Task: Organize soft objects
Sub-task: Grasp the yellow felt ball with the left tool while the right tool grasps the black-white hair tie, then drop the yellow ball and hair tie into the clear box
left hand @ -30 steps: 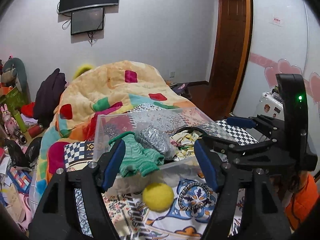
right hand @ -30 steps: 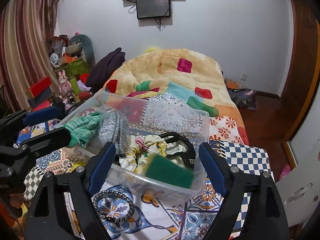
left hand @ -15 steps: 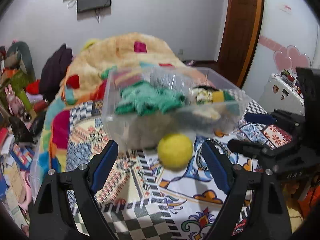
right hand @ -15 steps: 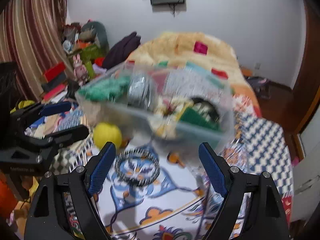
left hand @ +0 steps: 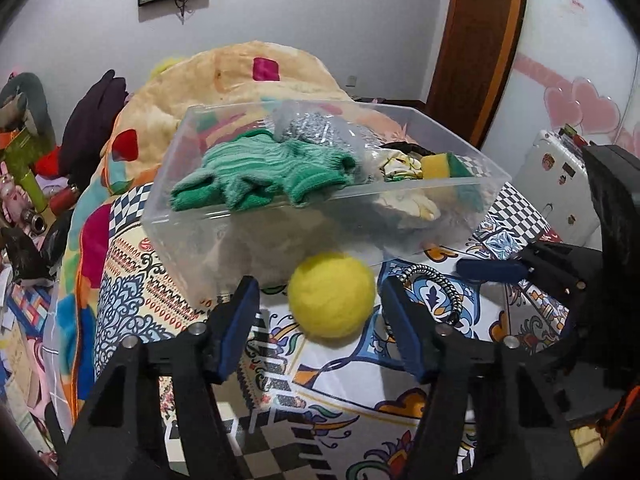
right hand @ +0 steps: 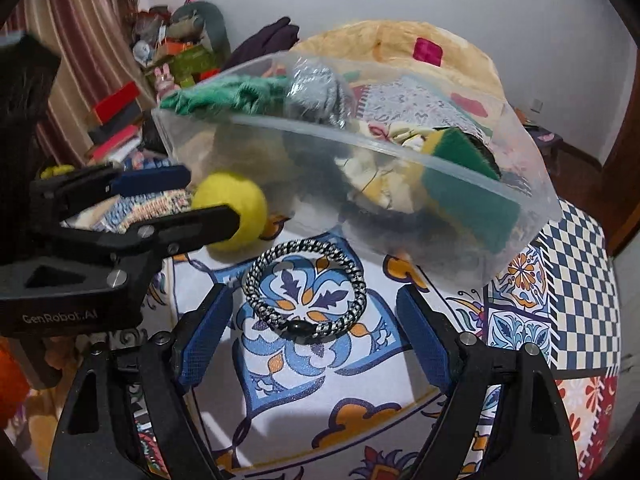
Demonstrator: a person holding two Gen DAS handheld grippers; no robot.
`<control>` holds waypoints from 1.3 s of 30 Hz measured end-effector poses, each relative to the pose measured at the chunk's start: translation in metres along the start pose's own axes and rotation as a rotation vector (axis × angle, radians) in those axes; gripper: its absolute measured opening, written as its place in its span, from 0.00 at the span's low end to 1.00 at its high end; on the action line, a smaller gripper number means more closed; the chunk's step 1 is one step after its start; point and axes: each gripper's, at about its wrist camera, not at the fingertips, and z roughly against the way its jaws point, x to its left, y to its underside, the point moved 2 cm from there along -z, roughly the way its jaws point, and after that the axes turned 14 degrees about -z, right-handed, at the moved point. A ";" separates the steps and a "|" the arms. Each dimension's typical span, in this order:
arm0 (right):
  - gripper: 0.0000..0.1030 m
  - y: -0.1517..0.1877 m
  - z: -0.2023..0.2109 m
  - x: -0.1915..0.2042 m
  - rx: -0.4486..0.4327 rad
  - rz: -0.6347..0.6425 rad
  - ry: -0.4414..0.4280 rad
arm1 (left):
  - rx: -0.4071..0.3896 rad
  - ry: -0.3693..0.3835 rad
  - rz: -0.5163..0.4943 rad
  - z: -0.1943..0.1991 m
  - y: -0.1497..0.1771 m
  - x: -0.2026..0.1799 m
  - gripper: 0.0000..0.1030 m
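Left hand-held gripper (left hand: 318, 320) wide open, empty, yellow felt ball (left hand: 331, 294) between its fingers on patterned bedsheet (left hand: 340, 380). Clear bin (left hand: 248, 224) behind holds green knit cloth (left hand: 264, 176). Right hand-held gripper (right hand: 310, 340) wide open, empty; only the right view shows the whole braided hair tie (right hand: 305, 289).

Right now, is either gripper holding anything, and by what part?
Nothing is held. The left gripper stands open around the yellow ball; the right gripper is open over the braided hair tie.
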 end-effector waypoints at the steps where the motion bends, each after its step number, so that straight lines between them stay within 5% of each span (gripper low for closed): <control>1: 0.63 0.000 -0.003 0.002 0.011 0.011 0.004 | 0.008 0.003 -0.008 -0.003 0.000 -0.002 0.57; 3: 0.59 0.002 -0.005 0.003 0.016 0.026 0.018 | 0.033 0.014 -0.029 -0.009 0.000 -0.005 0.43; 5: 0.51 0.002 -0.004 0.004 0.011 0.036 0.015 | 0.030 0.004 -0.044 -0.009 0.000 -0.008 0.43; 7: 0.28 0.003 -0.002 0.002 -0.001 0.031 0.014 | 0.016 0.011 -0.047 -0.006 0.001 -0.009 0.42; 11: 0.13 0.002 0.001 -0.004 -0.022 0.002 0.021 | -0.014 0.028 -0.026 0.000 0.006 -0.006 0.41; 21: 0.12 -0.001 0.029 -0.012 -0.108 -0.040 -0.019 | -0.146 0.018 0.060 0.046 0.009 0.008 0.41; 31: 0.12 -0.033 0.079 -0.005 -0.301 -0.037 -0.055 | -0.310 -0.071 0.058 0.087 -0.032 0.022 0.41; 34: 0.12 -0.044 0.076 0.002 -0.350 -0.016 -0.028 | -0.316 -0.074 0.052 0.078 -0.043 0.025 0.41; 39: 0.12 -0.061 0.048 -0.004 -0.307 -0.033 -0.028 | -0.266 -0.088 0.051 0.049 -0.048 0.035 0.41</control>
